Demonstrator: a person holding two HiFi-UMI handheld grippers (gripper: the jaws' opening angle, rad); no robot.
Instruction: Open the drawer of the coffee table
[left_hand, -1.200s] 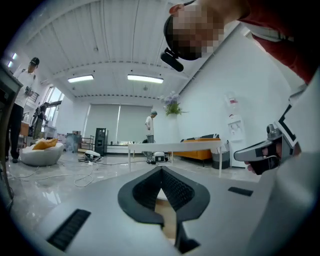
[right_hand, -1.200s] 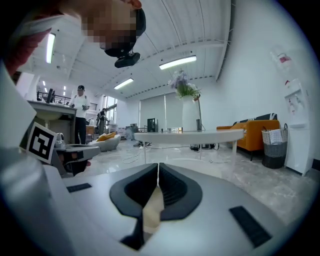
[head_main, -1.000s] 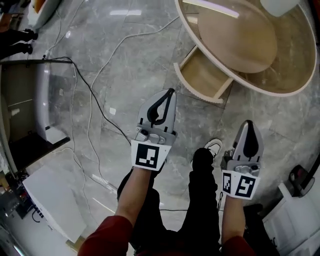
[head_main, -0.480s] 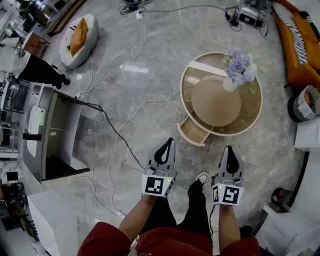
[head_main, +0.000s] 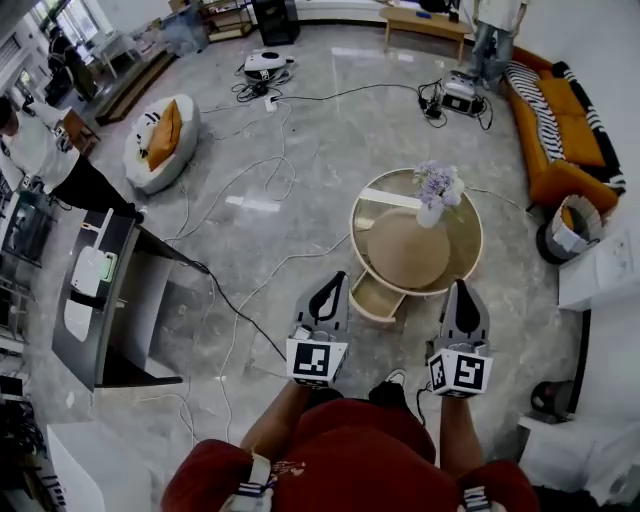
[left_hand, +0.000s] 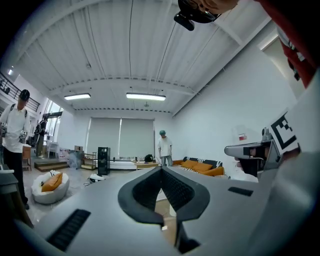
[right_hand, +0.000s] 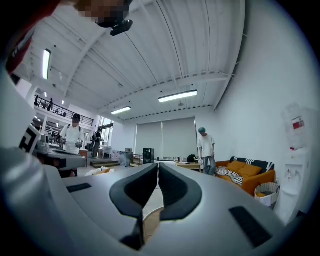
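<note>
Head view showed the drawer (head_main: 378, 298) standing pulled out from the near-left side of the round coffee table (head_main: 468, 262), on the grey marble floor (head_main: 300, 180). A vase of lilac flowers (head_main: 436, 190) stood on the tabletop. The left gripper (head_main: 338, 278) appeared just left of the drawer, the right gripper (head_main: 461, 286) by the table's near-right rim. In the gripper views, both claws were pressed together, pinching nothing. An orange sofa (head_main: 560, 130) lay well apart, far right.

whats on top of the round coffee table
A white vase of pale purple flowers stands on the round wooden coffee table, near its far rim. Anything under its centre disc is hidden.
</note>
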